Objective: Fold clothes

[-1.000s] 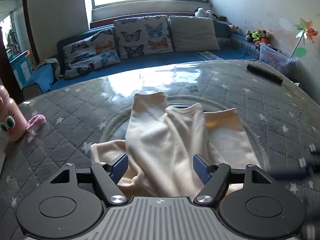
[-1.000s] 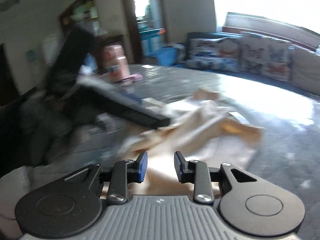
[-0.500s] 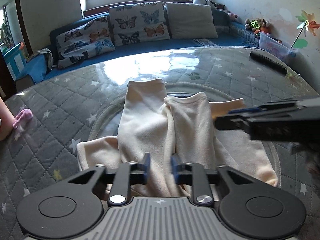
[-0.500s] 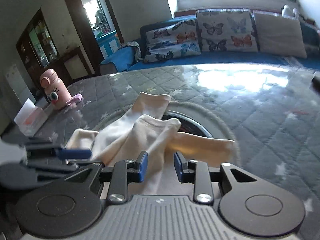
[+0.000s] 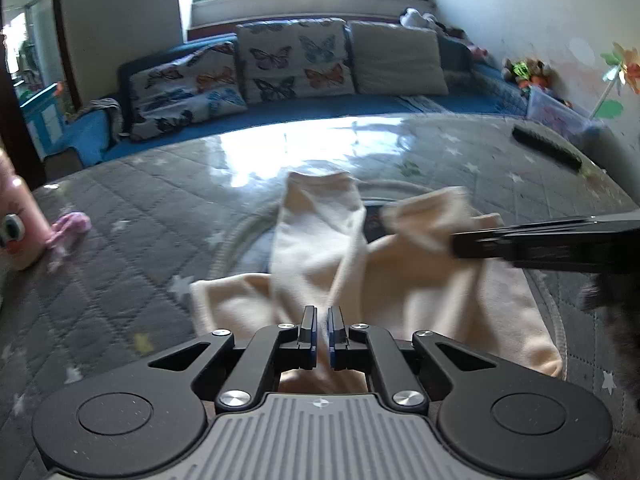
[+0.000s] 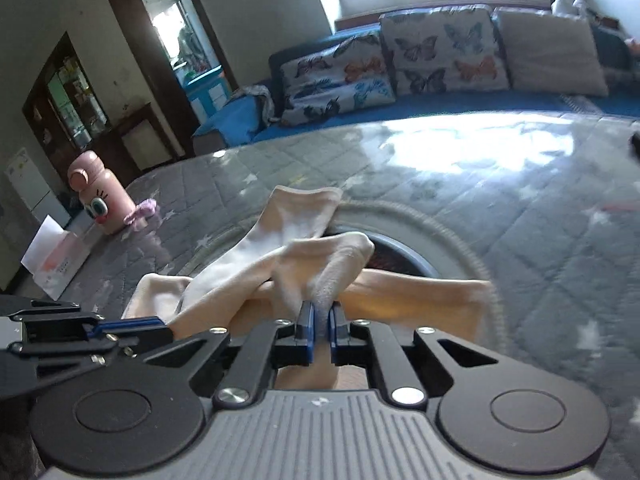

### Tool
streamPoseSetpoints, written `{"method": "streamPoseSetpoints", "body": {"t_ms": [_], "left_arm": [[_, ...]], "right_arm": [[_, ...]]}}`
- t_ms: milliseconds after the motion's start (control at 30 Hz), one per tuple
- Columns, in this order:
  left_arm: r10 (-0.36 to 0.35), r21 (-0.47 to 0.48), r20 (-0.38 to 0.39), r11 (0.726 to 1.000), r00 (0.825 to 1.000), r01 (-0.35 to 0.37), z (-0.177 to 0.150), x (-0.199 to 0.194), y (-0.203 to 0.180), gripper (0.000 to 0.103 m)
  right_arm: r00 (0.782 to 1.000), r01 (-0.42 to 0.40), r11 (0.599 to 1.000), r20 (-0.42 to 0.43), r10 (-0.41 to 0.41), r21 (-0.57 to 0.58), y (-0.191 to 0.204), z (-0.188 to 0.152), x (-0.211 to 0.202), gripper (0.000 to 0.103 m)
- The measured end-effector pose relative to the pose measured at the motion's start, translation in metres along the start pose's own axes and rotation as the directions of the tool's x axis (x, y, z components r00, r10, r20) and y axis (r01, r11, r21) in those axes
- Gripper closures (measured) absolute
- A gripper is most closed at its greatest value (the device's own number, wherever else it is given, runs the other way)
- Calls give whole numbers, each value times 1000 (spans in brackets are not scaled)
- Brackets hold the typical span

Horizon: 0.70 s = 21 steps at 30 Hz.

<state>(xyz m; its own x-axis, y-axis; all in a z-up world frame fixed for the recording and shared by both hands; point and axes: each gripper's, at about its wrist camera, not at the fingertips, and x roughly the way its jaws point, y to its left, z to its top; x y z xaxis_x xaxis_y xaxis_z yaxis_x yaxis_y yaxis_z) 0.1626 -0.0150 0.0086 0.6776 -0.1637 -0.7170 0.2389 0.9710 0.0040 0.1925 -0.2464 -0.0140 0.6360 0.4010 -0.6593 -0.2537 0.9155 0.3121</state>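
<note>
Left gripper [image 5: 319,334] jaws pressed together, pinching the near edge of the cream garment [image 5: 400,280]. Right gripper [image 6: 320,334] also clamped, a bunched fold of the same cloth between its blue pads [image 6: 307,336]. Garment lies crumpled mid-table on the grey quilted star cover [image 5: 120,280], partly over a round ring. Pink bottle [image 6: 98,200] at the table's left edge, black remote [image 5: 546,148] far right. Behind: blue sofa [image 5: 360,106] with butterfly cushions [image 5: 294,60], then the window.
</note>
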Motion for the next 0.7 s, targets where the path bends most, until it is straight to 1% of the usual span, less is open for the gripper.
{"method": "streamPoseSetpoints", "body": {"t_ms": [167,267,400,433,500,533,567,600,633,700], "left_arm": [[52,-43,49,998,997,-50,-7,-29,20,98],[70,-66,57,996,996,-66,-10,-43,29,98],[68,-38,65,997,996,-65,-13,-53,22,97],[63,-28,68,998,996,-61,-13,-53,18,95],[52,-11,73,999,996,-51,-12,-52,8,89],[45,-4,75,999,996,-45,-10,-50,3,79],[39,4,77,999,996,-40,-9,-49,-2,65],[34,12,79,999,996,-35,-7,-47,-7,59],[32,23,79,999,996,-34,-6,-43,-13,54],[18,48,68,999,998,-22,-5,-34,-24,52]], "right_arm": [[997,38,999,61,-37,-11,-9,-7,-44,97],[994,67,998,91,-66,-12,-16,-15,-71,97],[987,115,993,116,-115,5,-26,-31,-103,97],[985,127,992,118,-128,15,-30,-37,-111,97],[981,152,988,120,-155,27,-36,-46,-120,97],[977,173,984,122,-175,33,-40,-52,-125,97],[973,191,981,123,-194,42,-44,-57,-131,97],[970,205,977,121,-210,55,-49,-63,-137,97],[967,219,973,118,-226,68,-54,-68,-143,96],[962,240,967,111,-249,92,-64,-78,-153,96]]}}
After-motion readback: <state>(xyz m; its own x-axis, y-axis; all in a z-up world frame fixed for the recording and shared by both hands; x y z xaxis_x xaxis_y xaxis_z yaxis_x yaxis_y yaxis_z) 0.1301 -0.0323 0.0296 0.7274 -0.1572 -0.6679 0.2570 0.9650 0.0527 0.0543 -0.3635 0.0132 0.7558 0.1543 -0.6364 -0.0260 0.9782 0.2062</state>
